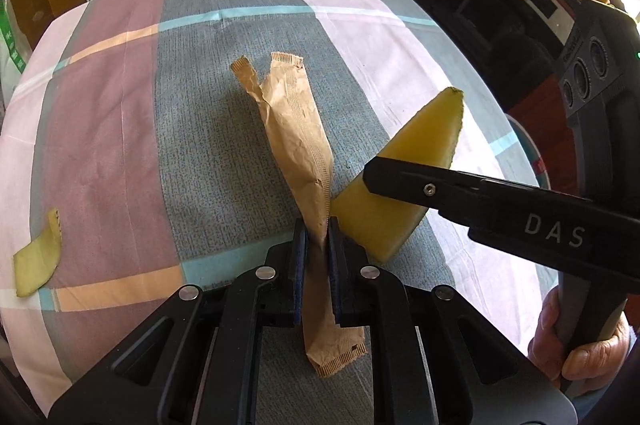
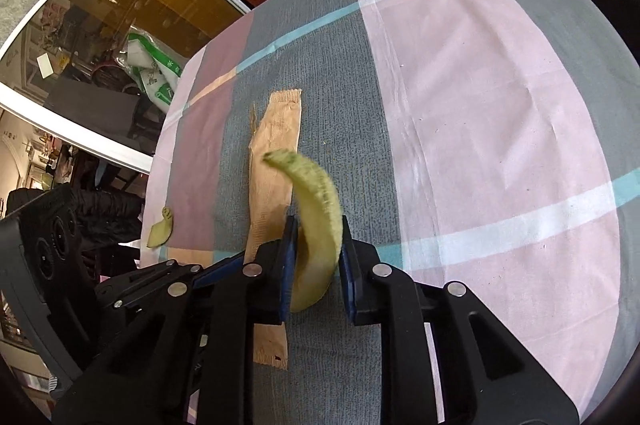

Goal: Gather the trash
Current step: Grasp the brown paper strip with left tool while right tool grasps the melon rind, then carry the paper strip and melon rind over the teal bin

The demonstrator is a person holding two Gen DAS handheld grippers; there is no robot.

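The left gripper (image 1: 317,225) was clamped narrowly on a crumpled brown paper wrapper (image 1: 294,129), which stood up between its pads and trailed below them. The right gripper (image 2: 318,225) had its jaws drawn in around a curved yellow-green melon peel (image 2: 316,209); in the left wrist view the same peel (image 1: 404,165) sat under the right gripper's dark finger (image 1: 404,181), lifted at one end, and touching or nearly touching the wrapper. The two grippers worked side by side, so a hasty lift could likely knock one load against the other; the peel, slick and bowed, seemed liable to pivot or slip out if gripped only along its edge, and the thin wrapper could tear or slide free. A smaller peel scrap (image 1: 38,261) lay well apart near the left edge of the checked tablecloth (image 1: 120,129), close enough to that edge to be brushed off. The far and right parts of the cloth lay bare, giving room to carry outward; no bin was visible.
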